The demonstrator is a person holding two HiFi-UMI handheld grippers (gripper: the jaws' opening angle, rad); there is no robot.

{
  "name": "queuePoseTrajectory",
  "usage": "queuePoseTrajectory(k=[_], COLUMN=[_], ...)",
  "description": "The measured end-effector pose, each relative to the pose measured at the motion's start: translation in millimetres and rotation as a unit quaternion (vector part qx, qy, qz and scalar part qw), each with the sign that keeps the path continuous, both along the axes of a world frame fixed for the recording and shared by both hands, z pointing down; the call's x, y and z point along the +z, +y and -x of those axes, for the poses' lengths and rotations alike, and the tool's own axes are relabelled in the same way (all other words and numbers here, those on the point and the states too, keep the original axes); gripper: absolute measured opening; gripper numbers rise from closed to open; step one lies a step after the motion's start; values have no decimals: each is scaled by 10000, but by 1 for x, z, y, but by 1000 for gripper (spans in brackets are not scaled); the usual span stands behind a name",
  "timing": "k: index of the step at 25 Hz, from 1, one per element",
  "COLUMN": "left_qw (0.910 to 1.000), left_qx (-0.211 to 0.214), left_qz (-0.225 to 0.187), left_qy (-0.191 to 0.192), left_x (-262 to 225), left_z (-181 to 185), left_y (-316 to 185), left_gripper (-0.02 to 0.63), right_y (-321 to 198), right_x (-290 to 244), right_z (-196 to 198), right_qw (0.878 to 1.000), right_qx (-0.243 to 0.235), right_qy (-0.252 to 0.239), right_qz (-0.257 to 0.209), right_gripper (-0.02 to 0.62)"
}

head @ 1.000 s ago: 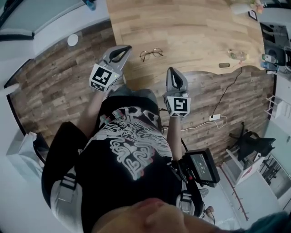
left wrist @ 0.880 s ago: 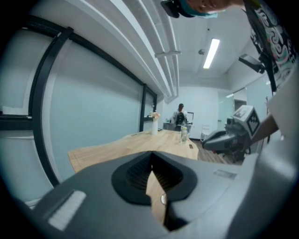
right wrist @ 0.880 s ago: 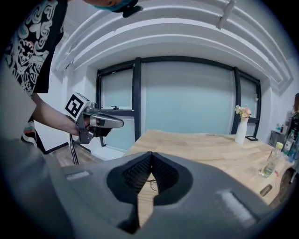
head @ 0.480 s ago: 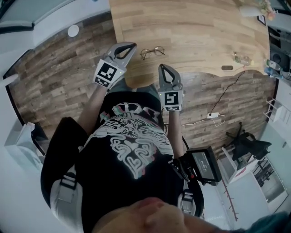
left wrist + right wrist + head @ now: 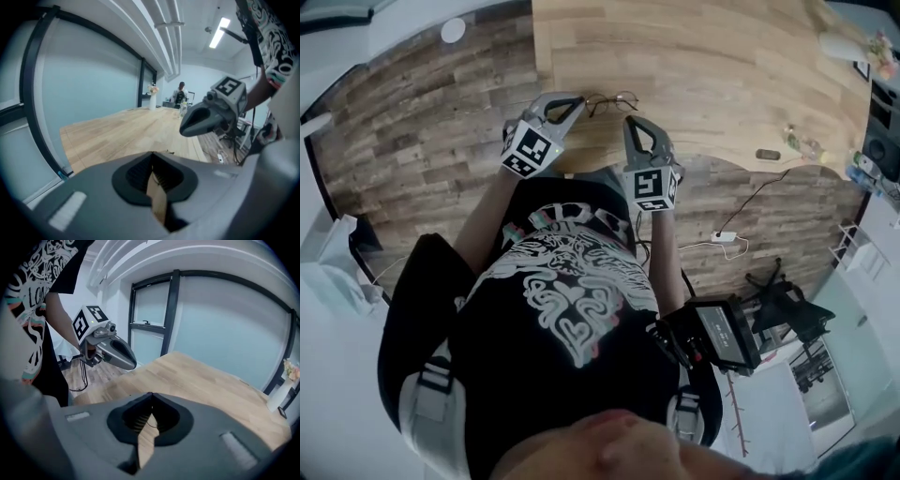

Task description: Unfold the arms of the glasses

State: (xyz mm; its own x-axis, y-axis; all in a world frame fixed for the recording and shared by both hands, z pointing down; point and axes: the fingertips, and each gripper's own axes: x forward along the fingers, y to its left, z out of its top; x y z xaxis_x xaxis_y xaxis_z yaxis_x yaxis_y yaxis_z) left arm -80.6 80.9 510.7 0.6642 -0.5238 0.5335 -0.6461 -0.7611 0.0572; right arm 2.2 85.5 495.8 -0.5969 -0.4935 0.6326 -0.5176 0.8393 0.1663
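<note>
Thin-rimmed round glasses (image 5: 611, 100) lie on the wooden table (image 5: 703, 66) near its front edge; I cannot make out how their arms sit. My left gripper (image 5: 573, 101) is just left of the glasses, its tips close to the frame, jaws shut and empty. My right gripper (image 5: 631, 123) hovers just below and right of the glasses, also shut and empty. In the left gripper view the shut tips (image 5: 151, 153) meet over the tabletop, with the right gripper (image 5: 206, 119) ahead. In the right gripper view the tips (image 5: 151, 394) touch, and the left gripper (image 5: 115, 352) hangs to the left.
Small items (image 5: 766, 155) and a clear bottle (image 5: 806, 145) sit at the table's right edge. A white cable and plug strip (image 5: 722, 236) lie on the wood floor. A vase of flowers (image 5: 287, 376) stands at the table's far end. A person (image 5: 180, 93) is beyond it.
Both grippers have come down and forward, closing in on the glasses from either side. The right gripper has also rolled. The glasses have stayed put.
</note>
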Motion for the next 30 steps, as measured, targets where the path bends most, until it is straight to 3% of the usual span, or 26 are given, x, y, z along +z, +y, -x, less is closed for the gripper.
queuePoseTrajectory(k=[8,14,22,30], left_qw=[9945,9909,9885,9877], left_qx=[106,63,-102,-190], left_qz=[1042,1328,1382,1244], left_qy=[-53,-218,-611,-932], left_x=[64,88,113,115], left_z=[-26,-39,-43,-35], left_y=[37,43,37,32], left_gripper=[19,132,129,20], right_y=[-4,-10,-7,1], right_x=[50,67,75,73], right_z=[-20,-22,-23,-18], right_qw=[9981,9962,9947,9940], right_qx=[-319,-572,-633,-766], right_qy=[300,354,188,144], right_qz=[439,562,786,762], right_gripper=[0,0,0,0])
